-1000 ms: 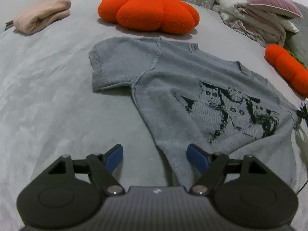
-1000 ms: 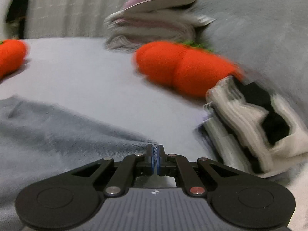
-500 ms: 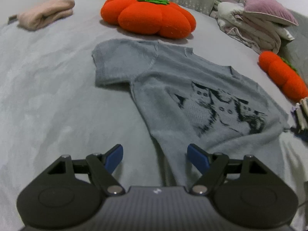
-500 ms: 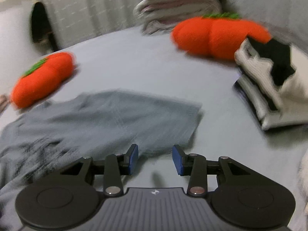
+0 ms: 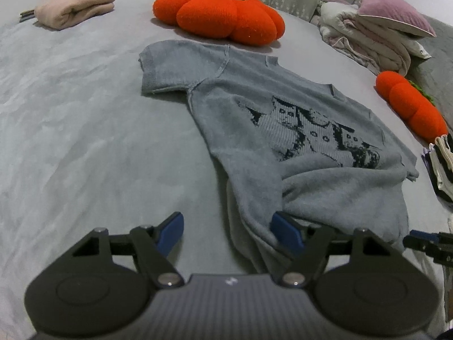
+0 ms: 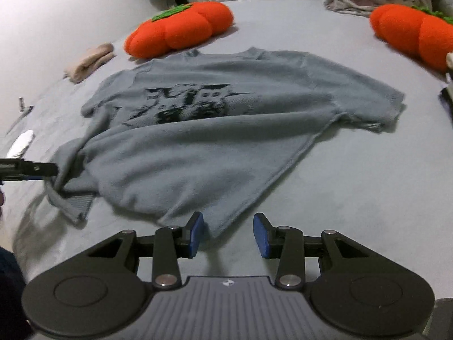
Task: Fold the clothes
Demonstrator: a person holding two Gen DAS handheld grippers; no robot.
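Grey-blue top with black cat print; orange pumpkin cushions.

Looking steeply down and close over the bed from opposite lower corners of the grey sweater, shared mid-frame.

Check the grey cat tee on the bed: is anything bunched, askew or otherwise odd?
Yes. The grey tee lies mostly flat, but its hem corner by the left gripper is rumpled and folded over, with ridges running up toward the cat print. The sleeves lie flat. The right gripper hangs open at the opposite hem corner.
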